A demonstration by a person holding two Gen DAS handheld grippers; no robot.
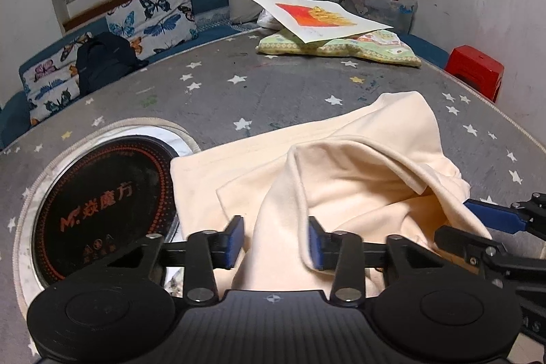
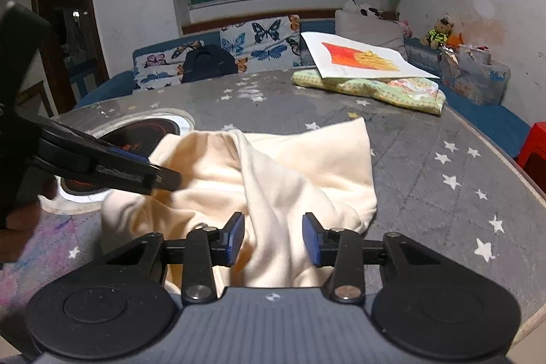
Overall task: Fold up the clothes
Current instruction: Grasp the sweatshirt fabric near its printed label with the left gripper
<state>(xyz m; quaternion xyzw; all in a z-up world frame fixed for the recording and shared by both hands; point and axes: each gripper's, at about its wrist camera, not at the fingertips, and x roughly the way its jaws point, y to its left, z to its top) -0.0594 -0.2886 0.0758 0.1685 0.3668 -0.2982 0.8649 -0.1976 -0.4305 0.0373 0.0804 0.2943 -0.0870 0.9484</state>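
The cream garment [image 1: 341, 179] lies crumpled on the gray star-patterned table cover [image 1: 273, 84], partly folded over itself. One hemmed edge stands raised in a loose ridge across the middle. Its far corner lies flat; the left edge lies beside the round cooktop [image 1: 102, 210].

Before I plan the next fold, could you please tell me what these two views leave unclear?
- Cream garment: near edge hidden behind each gripper's body in both views; garment type unclear.
- Left gripper and right gripper: open, cloth between the fingers; contact with the pads cannot be judged.
- Round black hob: left view, partly covered by the garment and the gripper.
- Clear box by the wall: contents too small.
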